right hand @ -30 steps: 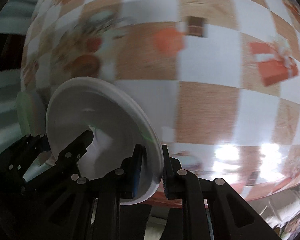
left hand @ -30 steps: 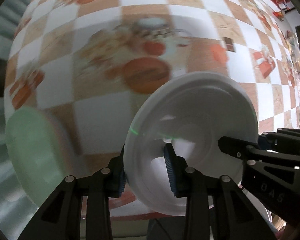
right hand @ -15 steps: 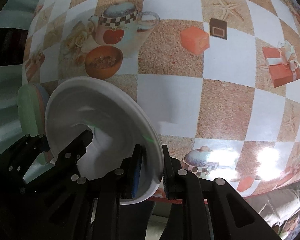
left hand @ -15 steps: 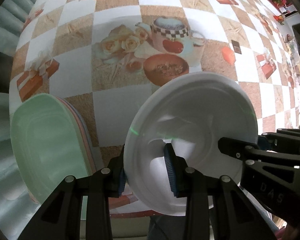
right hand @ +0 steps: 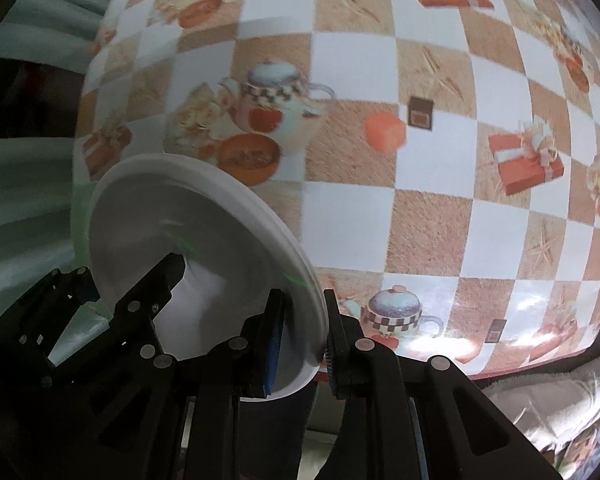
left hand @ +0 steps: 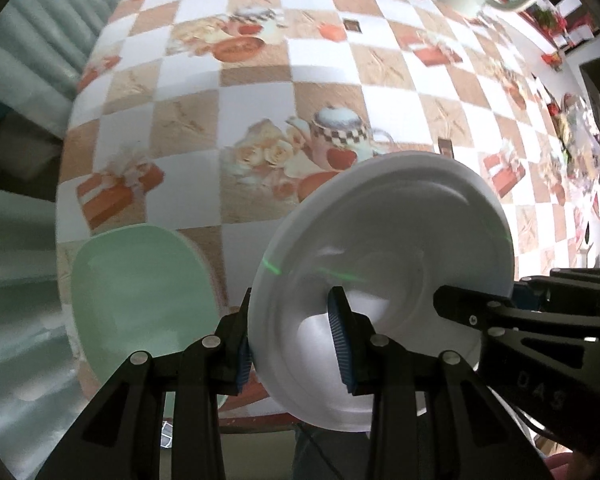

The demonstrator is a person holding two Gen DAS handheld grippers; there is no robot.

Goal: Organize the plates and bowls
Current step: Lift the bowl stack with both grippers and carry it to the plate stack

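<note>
Green plate [left hand: 140, 300] lies on the tablecloth [left hand: 260, 128], down and to the left of my left gripper [left hand: 292, 344]. That gripper is clamped on the near rim of the white plate [left hand: 384, 264], one pad under, one inside. The right gripper [right hand: 304, 344] pinches the opposite rim of the white plate [right hand: 188, 264]. So the plate hangs between both, off the cloth, tilted. My judgement: stacking means going left; the left hand is nearer. The only writing I can read is "DAS" on the right gripper's body in the left view.
</note>
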